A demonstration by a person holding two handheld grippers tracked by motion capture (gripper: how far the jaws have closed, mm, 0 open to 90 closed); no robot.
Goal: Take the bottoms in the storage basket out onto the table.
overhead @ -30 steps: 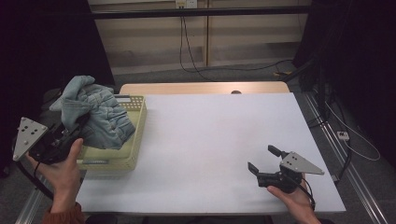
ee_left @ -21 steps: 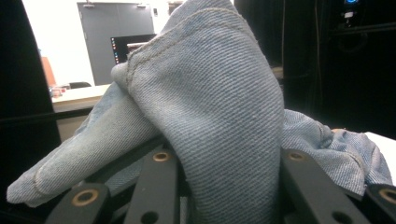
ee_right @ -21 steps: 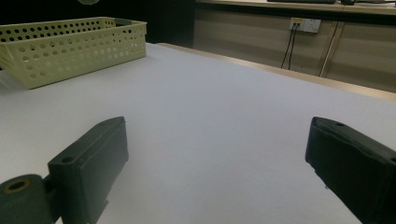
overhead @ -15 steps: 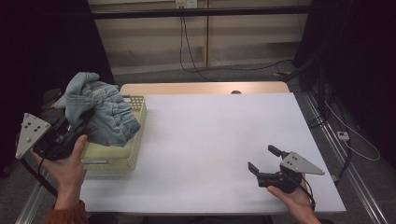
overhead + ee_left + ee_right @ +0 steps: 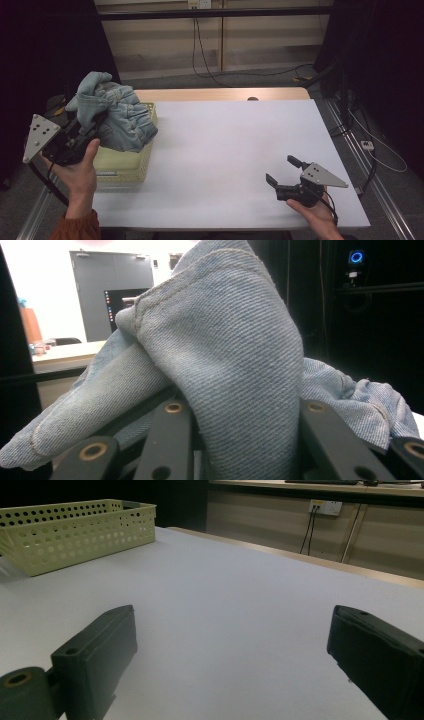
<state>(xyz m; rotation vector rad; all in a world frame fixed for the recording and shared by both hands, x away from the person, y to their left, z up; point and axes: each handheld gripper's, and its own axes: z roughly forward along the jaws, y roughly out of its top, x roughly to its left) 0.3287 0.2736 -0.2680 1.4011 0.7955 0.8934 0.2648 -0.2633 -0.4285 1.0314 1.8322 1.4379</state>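
Note:
A crumpled light-blue denim garment (image 5: 122,117) hangs over the pale yellow perforated basket (image 5: 125,167) at the table's left edge. My left gripper (image 5: 92,127) is shut on it, and the folds drape over both black jaws in the left gripper view, where the denim garment (image 5: 235,355) bulges up from the left gripper (image 5: 245,440). Near the front right of the white table (image 5: 235,150), my right gripper (image 5: 281,170) rests low and open, nothing between its jaws. The right gripper view has the right gripper (image 5: 235,650) facing bare tabletop, with the basket (image 5: 75,535) far off at upper left.
A wooden strip (image 5: 220,94) runs along the table's far edge. Cables (image 5: 200,55) hang from a wall socket behind it. Dark frames and floor cables (image 5: 370,145) lie to the right of the table.
My left hand has lifted slightly and shifted a little to the right, raising the denim higher above the basket. The right gripper has stayed where it was.

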